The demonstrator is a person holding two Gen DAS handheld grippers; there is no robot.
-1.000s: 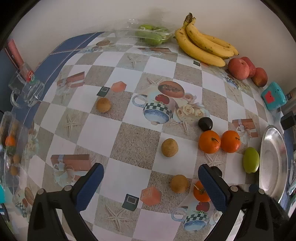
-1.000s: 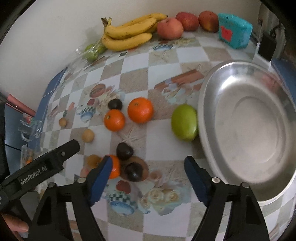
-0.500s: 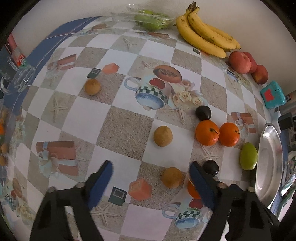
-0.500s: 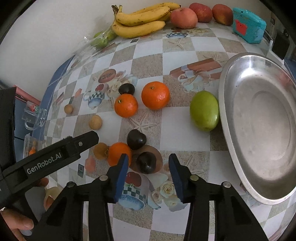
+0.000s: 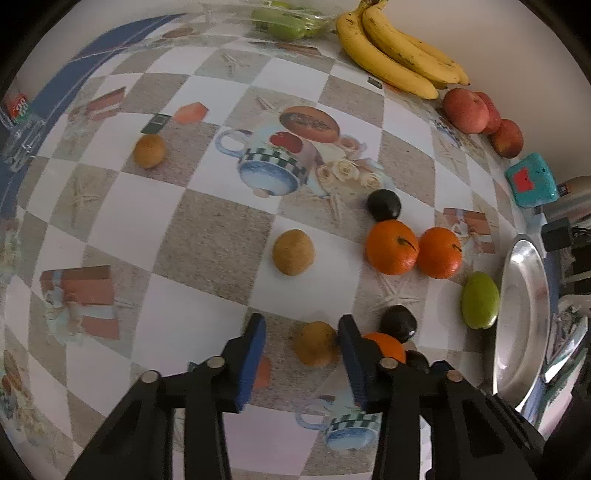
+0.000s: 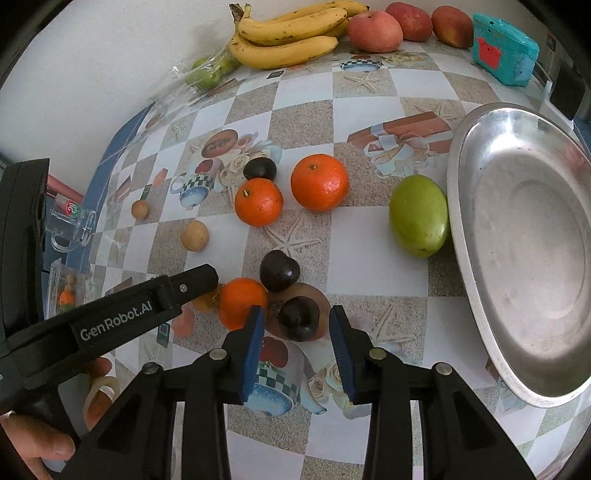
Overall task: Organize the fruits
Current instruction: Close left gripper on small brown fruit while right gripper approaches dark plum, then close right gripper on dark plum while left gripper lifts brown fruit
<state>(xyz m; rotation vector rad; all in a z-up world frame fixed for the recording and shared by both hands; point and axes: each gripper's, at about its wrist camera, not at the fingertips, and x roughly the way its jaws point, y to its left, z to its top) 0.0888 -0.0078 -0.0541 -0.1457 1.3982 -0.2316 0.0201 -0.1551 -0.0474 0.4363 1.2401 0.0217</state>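
Note:
In the left wrist view my left gripper (image 5: 301,341) points down at the table, jaws closing around a small brown fruit (image 5: 316,343). The fruit lies against the right pad, with a gap at the left pad. In the right wrist view my right gripper (image 6: 295,332) is closing around a dark plum (image 6: 298,318), both pads still clear of it. An orange (image 6: 242,302) and a second plum (image 6: 279,275) sit right beside it. The left gripper's finger (image 6: 147,306) reaches in from the left. A silver tray (image 6: 461,206) stands at the right, a green fruit (image 6: 419,216) against its rim.
Two oranges (image 6: 319,182) and another plum (image 6: 259,168) lie mid-table, with two more brown fruits (image 5: 293,252) to the left. Bananas (image 6: 288,37), red apples (image 6: 375,31), bagged green fruit (image 6: 207,74) and a teal box (image 6: 504,48) line the far wall. A hand (image 6: 33,446) grips the left tool.
Both grippers' jaws have narrowed from wide to close around their fruits. The left gripper has tilted further down over the brown fruit; the right one has come down around the plum.

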